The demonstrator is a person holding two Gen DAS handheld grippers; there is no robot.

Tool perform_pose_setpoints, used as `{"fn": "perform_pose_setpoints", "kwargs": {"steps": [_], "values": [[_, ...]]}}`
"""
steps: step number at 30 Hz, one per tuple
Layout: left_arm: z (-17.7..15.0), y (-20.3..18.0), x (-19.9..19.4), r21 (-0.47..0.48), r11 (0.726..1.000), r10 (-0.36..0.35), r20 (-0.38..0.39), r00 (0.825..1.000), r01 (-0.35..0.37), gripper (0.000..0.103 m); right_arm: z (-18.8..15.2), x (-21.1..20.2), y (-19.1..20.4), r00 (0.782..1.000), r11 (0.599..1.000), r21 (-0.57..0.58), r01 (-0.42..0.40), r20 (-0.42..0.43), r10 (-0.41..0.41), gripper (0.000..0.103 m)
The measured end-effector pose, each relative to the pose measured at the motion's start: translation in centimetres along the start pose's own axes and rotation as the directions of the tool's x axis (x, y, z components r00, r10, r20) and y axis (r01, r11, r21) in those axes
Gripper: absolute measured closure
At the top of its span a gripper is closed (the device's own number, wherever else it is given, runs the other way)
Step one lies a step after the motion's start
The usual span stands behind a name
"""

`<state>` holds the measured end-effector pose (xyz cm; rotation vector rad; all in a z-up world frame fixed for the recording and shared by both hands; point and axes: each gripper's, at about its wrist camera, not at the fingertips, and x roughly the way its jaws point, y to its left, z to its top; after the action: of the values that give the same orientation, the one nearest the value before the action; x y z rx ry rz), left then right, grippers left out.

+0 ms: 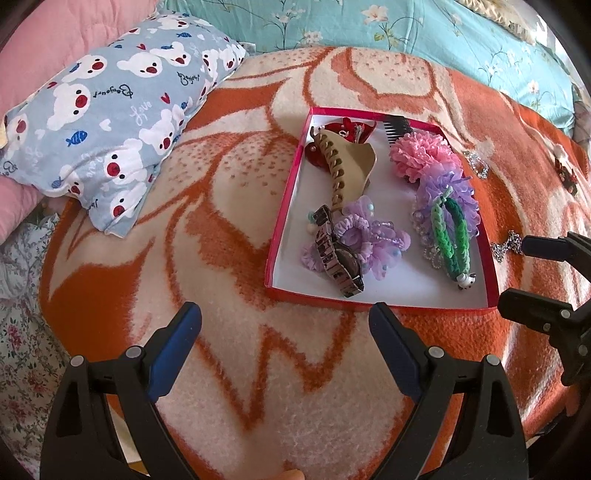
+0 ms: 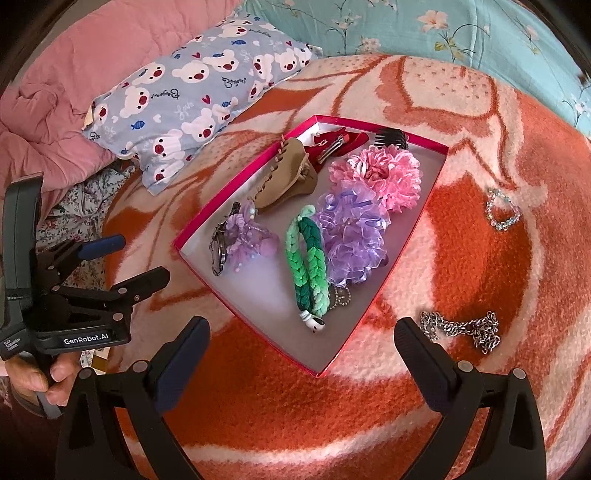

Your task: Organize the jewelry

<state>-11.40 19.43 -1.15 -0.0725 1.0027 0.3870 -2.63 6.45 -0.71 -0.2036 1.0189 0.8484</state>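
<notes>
A red-rimmed box lies on the blanket and holds a tan hair claw, a watch, pink and purple scrunchies, and a green braided band. A silver chain and a bead bracelet lie on the blanket right of the box. My left gripper is open and empty in front of the box. My right gripper is open and empty over the box's near corner, with the chain close to its right finger.
An orange and cream blanket covers the bed. A bear-print pillow lies to the left, with a pink quilt and teal floral bedding behind. A small dark ornament lies at the far right.
</notes>
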Motion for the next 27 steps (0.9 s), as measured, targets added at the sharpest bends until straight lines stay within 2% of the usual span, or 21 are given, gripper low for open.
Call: {"fn": "perform_pose_setpoints", "kwargs": {"steps": [27], "values": [[0.55,0.01,-0.6,0.013,1.0,0.026,0.042,0.999,-0.026,0.01,0.32,-0.44,0.22,1.0,1.0,0.001,-0.017,0.014,0.017,0.002]]}}
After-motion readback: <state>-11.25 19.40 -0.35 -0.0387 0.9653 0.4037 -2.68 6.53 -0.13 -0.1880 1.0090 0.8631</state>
